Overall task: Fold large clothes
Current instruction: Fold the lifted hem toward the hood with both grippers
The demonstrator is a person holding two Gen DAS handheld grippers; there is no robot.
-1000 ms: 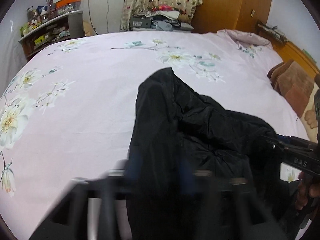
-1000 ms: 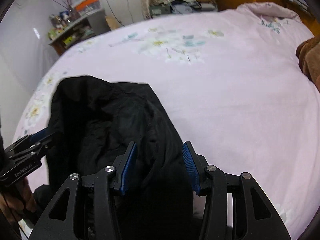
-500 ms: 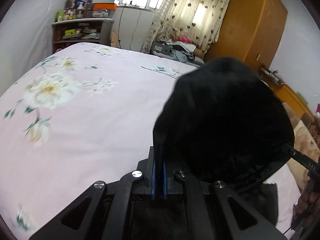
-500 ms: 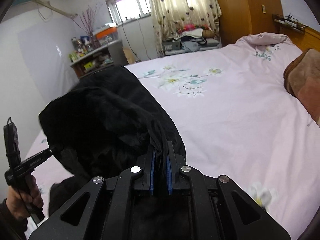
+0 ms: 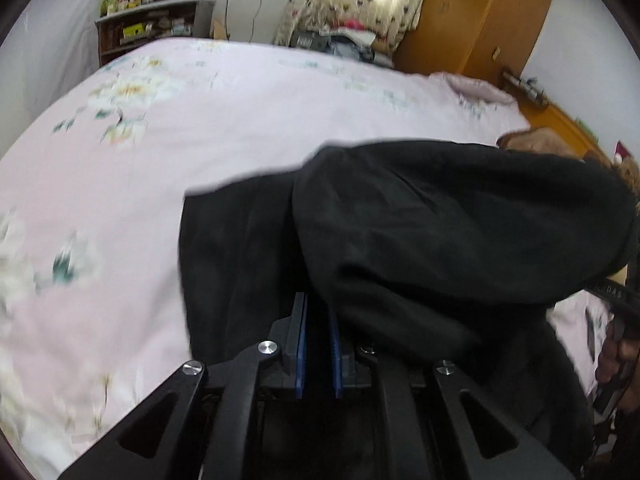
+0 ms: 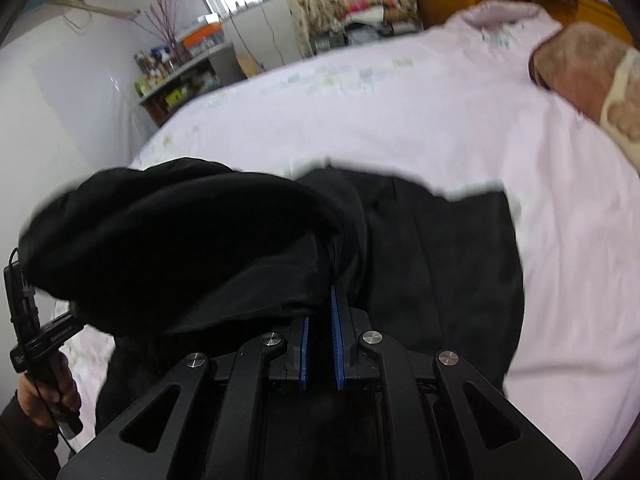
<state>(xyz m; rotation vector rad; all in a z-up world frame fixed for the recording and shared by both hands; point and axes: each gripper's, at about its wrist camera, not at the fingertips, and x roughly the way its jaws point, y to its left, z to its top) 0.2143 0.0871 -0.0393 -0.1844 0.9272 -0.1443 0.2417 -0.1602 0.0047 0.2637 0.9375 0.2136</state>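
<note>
Gripping one black garment [image 5: 440,240] over the pink bedspread [image 5: 200,128], we are clamping both grippers on it: the left gripper [image 5: 318,316] and the right gripper [image 6: 322,312] each pinching an edge. Only the right view is showing our left hand [image 6: 48,396] and a brown blanket [image 6: 576,68].

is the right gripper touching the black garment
Touching. The right wrist view shows the right gripper with its jaws shut on a fold of the black garment, the cloth running down between the blue pads.
</note>
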